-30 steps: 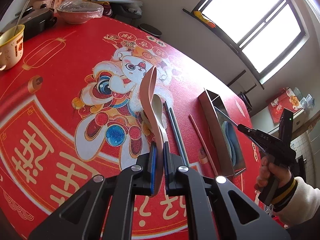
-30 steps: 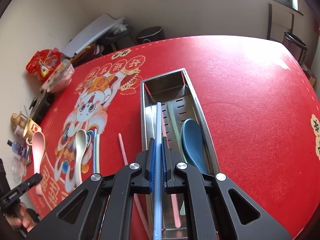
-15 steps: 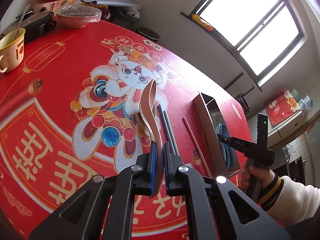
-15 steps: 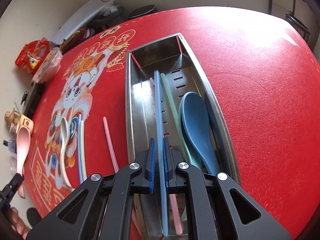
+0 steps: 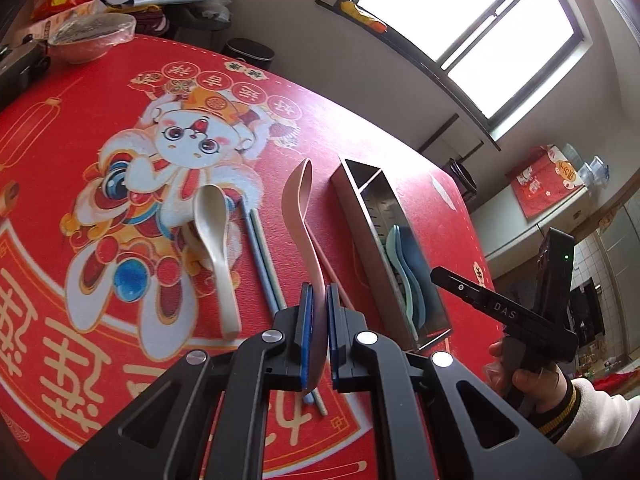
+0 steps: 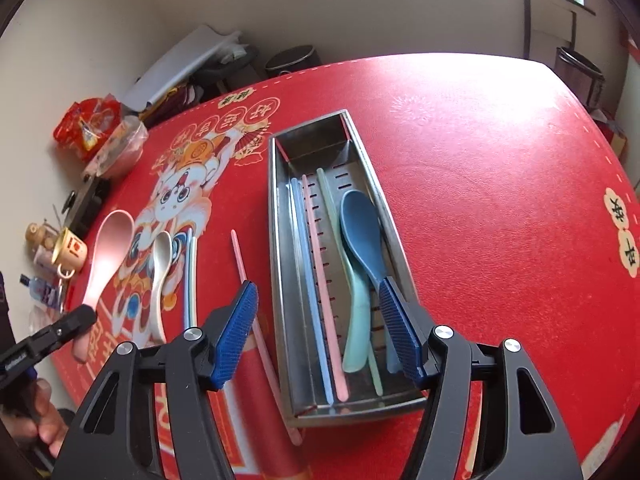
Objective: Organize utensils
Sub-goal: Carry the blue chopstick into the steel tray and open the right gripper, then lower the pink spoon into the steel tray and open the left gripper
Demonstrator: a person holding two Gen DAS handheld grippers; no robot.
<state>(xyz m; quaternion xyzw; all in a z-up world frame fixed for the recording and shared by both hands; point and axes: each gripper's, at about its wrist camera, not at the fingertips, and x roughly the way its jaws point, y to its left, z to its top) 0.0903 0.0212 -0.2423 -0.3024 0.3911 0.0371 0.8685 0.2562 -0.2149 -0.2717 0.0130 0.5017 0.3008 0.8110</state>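
Holding pink spoon [image 5: 298, 204], left jaws clenched | right jaws opening over tray [image 6: 276, 216]

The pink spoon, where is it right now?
The pink spoon is off the table, clamped by its handle in the left gripper, above the red tablecloth between the white spoon and the metal tray.

- The pink spoon [image 5: 301, 216] has its handle end hidden between the left gripper's fingers [image 5: 306, 332].
- Beside the metal tray [image 6: 280, 280], the loose pink chopstick [image 6: 240, 256] passes behind the right gripper's finger.
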